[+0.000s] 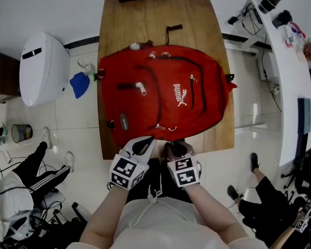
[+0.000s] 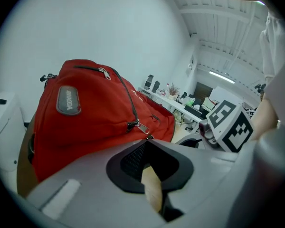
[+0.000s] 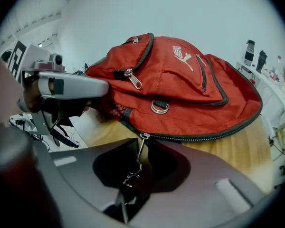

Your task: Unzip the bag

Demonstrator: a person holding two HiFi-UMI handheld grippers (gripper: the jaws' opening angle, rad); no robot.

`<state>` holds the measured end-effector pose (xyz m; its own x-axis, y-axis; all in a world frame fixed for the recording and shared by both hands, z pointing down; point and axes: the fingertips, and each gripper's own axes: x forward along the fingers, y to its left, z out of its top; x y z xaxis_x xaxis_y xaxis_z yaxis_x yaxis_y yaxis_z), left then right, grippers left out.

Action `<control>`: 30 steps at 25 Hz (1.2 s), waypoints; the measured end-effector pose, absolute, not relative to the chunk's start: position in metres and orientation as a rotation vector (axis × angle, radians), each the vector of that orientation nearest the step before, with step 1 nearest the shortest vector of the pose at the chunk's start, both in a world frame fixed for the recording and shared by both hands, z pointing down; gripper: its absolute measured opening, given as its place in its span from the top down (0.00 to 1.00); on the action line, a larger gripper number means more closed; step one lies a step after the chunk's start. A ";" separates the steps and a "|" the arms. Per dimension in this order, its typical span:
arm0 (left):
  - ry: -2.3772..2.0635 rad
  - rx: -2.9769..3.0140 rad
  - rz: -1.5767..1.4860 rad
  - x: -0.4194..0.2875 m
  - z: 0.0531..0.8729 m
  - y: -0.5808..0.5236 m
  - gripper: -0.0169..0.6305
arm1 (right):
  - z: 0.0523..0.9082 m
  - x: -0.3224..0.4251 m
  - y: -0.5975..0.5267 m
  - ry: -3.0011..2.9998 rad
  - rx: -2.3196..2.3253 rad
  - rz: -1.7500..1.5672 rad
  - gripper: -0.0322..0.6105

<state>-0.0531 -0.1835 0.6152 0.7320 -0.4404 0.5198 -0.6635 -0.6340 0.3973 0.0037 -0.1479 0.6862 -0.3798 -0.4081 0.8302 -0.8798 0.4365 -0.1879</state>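
- One red Puma backpack (image 1: 163, 95) lies flat by the tabletop's (image 1: 119, 25) near edge, its zipper end within reach.
- Left gripper (image 1: 142, 146): jaws a slit apart and empty, tips against the backpack's rim, likely to brace it.
- Right gripper (image 1: 177, 148): clenched on the metal zipper pull (image 3: 138, 156), ready to draw it along.

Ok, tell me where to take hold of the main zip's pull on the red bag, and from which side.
Take the thin metal pull by its dangling end, coming from the table's near edge. It hangs off the slider at the red bag's near rim, pointing toward the person, and lies between the right gripper's jaws.
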 end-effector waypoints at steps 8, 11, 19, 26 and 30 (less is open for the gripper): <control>-0.777 2.343 0.677 -0.054 0.630 -0.174 0.96 | 0.684 0.021 -0.146 -2.006 0.952 0.812 0.93; -0.788 2.303 0.663 -0.055 0.632 -0.176 0.96 | 0.680 0.038 -0.147 -1.987 0.935 0.773 0.93; -0.902 2.231 0.646 -0.061 0.640 -0.179 0.96 | 0.679 0.093 -0.156 -1.925 0.952 0.767 0.93; -0.992 2.143 0.717 -0.064 0.647 -0.182 0.96 | 0.682 0.142 -0.166 -1.855 0.965 0.773 0.93; -0.998 2.115 0.731 -0.065 0.647 -0.184 0.96 | 0.679 0.164 -0.177 -1.837 0.965 0.738 0.93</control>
